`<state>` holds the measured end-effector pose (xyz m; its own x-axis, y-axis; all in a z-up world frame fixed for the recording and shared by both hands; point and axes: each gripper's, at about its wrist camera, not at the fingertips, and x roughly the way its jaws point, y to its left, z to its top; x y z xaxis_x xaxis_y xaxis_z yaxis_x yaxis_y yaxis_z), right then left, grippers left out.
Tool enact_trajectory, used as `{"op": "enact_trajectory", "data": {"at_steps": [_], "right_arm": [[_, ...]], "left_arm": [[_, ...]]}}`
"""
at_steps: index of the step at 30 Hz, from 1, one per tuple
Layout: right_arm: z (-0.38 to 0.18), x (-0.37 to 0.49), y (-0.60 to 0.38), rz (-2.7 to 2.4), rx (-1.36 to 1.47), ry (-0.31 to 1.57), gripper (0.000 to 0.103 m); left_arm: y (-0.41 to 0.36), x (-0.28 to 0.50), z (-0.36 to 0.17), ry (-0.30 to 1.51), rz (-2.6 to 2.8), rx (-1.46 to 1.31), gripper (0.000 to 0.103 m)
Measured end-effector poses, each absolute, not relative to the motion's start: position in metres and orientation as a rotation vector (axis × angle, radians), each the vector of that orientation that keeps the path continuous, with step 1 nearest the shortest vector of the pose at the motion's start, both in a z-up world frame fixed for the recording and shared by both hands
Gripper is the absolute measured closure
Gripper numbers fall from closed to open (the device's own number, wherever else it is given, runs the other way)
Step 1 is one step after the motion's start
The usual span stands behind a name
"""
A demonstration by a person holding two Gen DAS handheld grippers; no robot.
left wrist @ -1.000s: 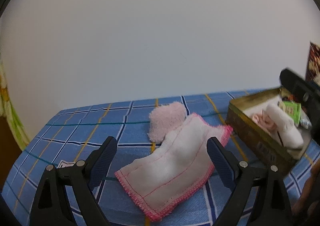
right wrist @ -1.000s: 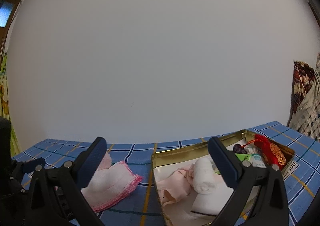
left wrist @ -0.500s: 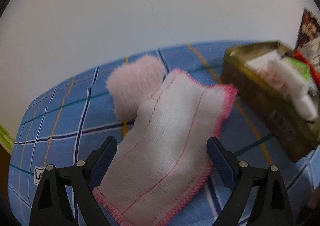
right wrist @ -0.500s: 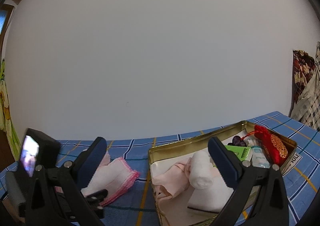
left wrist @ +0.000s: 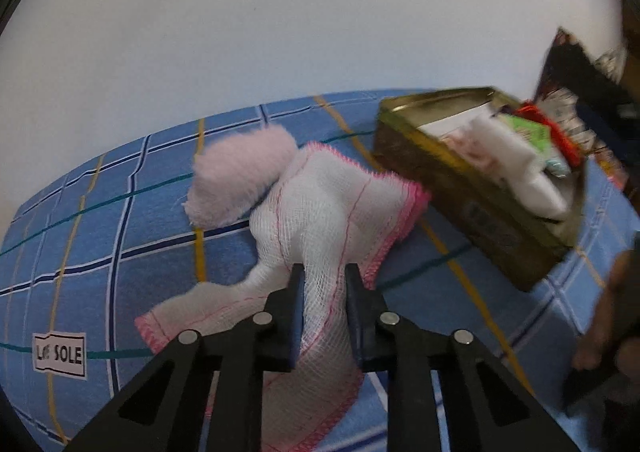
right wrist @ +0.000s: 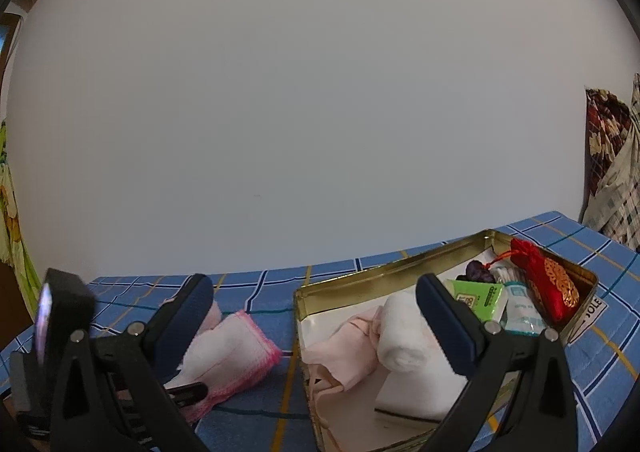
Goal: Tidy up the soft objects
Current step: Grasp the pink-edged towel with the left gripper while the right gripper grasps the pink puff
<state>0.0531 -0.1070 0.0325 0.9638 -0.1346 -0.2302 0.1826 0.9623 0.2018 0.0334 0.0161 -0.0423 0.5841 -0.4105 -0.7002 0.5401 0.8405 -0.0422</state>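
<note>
Left gripper [left wrist: 323,284] jaws closing on cloth [left wrist: 328,204]

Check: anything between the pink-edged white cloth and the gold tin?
Nothing: in the right wrist view only bare blue checked tablecloth separates the white cloth from the gold tin. The left wrist view agrees.

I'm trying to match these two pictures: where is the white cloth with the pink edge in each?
Left wrist view: white cloth at lower centre, bunched.
Right wrist view: same cloth at lower left, partly hidden.
Shared landmark: the gold tin, right of the cloth.
</note>
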Motion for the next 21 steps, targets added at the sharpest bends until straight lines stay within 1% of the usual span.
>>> {"op": "enact_trajectory", "data": {"at_steps": [3, 8, 11, 13, 16, 18, 21], "right_arm": [[0.032, 0.053, -0.110, -0.171, 0.234, 0.219, 0.000], [0.032, 0.050, -0.113, -0.175, 0.247, 0.216, 0.000], [0.032, 0.051, -0.113, -0.170, 0.246, 0.222, 0.000], [0.032, 0.052, -0.110, -0.163, 0.240, 0.228, 0.000], [0.029, 0.063, -0.102, -0.105, 0.246, 0.272, 0.000], [0.027, 0.077, -0.092, -0.049, 0.237, 0.341, 0.000], [0.025, 0.099, -0.072, 0.012, 0.203, 0.398, 0.000]], "left_arm": [[0.029, 0.025, -0.025, 0.723, -0.642, 0.135, 0.084], [0.053, 0.003, 0.014, 0.542, -0.765, 0.042, 0.084], [0.078, -0.004, 0.033, 0.428, -0.753, -0.064, 0.084], [0.092, 0.000, 0.040, 0.386, -0.675, -0.123, 0.084], [0.111, 0.012, 0.037, 0.400, -0.497, -0.203, 0.084], [0.117, 0.019, 0.034, 0.409, -0.364, -0.185, 0.084], [0.123, 0.027, 0.032, 0.418, -0.259, -0.200, 0.083]]}}
